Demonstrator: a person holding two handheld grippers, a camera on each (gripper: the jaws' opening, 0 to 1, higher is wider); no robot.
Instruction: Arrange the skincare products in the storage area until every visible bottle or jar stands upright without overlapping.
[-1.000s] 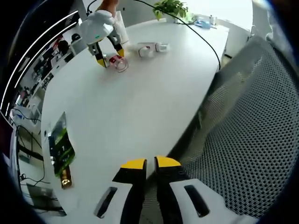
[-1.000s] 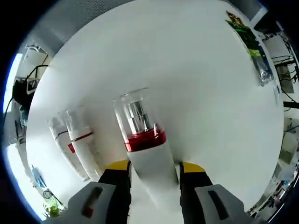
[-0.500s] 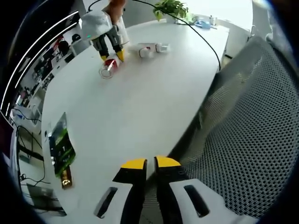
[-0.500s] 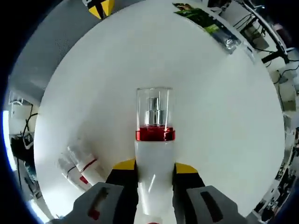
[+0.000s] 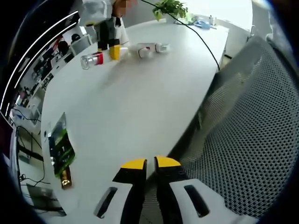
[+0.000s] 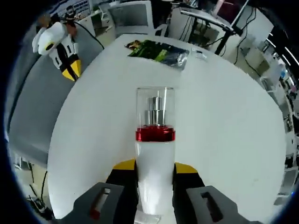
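In the left gripper view, upper left, the right tool (image 5: 111, 50) clamps the pump bottle (image 5: 92, 59) sideways over the white bench (image 5: 135, 107); two more bottles (image 5: 152, 48) lie just right of it. At bottom centre the left tool (image 5: 150, 164) has its jaws nearly together, holding nothing.

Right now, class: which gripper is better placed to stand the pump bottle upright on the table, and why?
Right. The right gripper is shut on the pump bottle, above the white table. The left gripper is shut at the table's edge, far away.
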